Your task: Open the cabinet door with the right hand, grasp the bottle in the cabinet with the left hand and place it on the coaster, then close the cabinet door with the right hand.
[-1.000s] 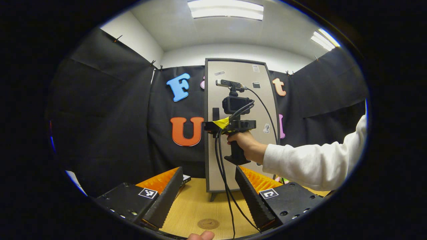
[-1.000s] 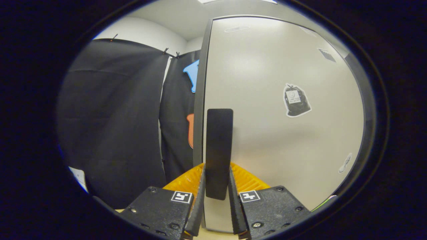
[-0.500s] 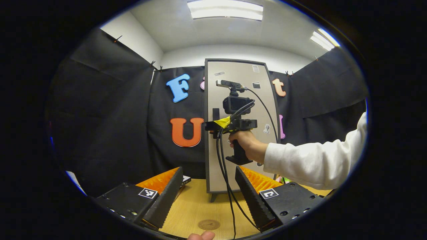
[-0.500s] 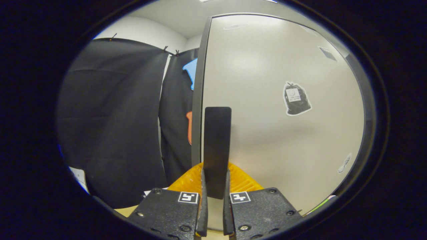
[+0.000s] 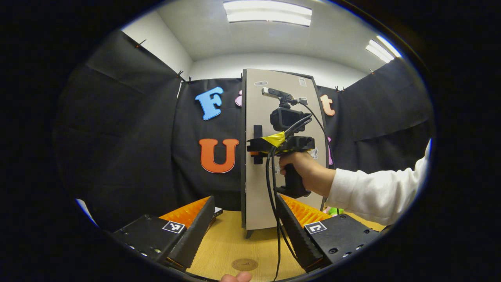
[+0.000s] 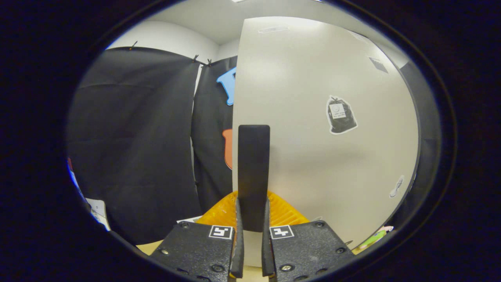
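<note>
Right claw (image 6: pixel 252 250) pinches the vertical door handle (image 6: pixel 253 176) at centre frame; we risk it slipping off if our pull doesn't follow the hinge arc. Left claw (image 5: pixel 244 231) is spread over the bench (image 5: pixel 231 243), coaster (image 5: pixel 244 264) bottom centre. Cabinet door (image 5: pixel 270 129) stands upright mid-frame, long axis vertical, just ajar, bottle hidden.

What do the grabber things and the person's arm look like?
Each grabber is a black boxy tool. The left gripper has two long ridged fingers and small square black-and-white tags on its body. The right gripper has a pistol handle, a camera on top, yellow tape and black cables hanging down. The person's arm wears a white sleeve.
</note>
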A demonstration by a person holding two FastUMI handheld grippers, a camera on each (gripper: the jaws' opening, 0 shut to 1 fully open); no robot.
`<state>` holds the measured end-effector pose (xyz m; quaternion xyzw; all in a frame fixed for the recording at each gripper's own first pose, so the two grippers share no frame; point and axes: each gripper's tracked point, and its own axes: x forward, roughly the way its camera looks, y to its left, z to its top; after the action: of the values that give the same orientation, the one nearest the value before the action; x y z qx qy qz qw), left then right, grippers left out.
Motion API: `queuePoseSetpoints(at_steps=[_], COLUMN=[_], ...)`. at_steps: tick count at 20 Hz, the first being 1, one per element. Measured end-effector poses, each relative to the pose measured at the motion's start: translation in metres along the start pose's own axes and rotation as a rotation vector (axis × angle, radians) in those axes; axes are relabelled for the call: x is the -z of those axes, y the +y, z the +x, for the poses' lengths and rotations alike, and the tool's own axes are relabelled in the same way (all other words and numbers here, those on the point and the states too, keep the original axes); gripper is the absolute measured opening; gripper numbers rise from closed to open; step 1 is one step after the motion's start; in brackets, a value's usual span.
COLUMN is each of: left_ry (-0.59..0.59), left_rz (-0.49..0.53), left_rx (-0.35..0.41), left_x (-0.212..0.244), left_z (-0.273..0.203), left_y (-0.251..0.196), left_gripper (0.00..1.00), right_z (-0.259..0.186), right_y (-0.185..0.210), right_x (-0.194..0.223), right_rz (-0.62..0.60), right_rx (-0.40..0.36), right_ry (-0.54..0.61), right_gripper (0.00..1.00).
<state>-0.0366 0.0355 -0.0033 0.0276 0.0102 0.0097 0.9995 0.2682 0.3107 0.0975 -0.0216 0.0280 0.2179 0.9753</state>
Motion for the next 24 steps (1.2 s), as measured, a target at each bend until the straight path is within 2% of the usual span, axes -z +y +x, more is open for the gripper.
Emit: queuePoseSetpoints(at_steps=[10,16,24], left_ry=[0.005,0.005,0.01], left_rz=[-0.012,-0.021,-0.017], left_rx=[0.006,0.047,0.117], left_x=[-0.001,-0.001,0.001], left_z=[-0.014,-0.021,-0.026], left_y=[0.005,-0.013,-0.048], left_gripper=[0.95,0.95,0.95], right_z=[-0.05,-0.074,-0.103], right_y=[0.004,-0.006,-0.029], right_x=[0.0,0.001,0.001], right_rz=[0.027,0.021,0.022], right_rx=[-0.044,-0.041,0.02], right_ry=[0.0,0.004,-0.014], right_gripper=[0.21,0.21,0.21])
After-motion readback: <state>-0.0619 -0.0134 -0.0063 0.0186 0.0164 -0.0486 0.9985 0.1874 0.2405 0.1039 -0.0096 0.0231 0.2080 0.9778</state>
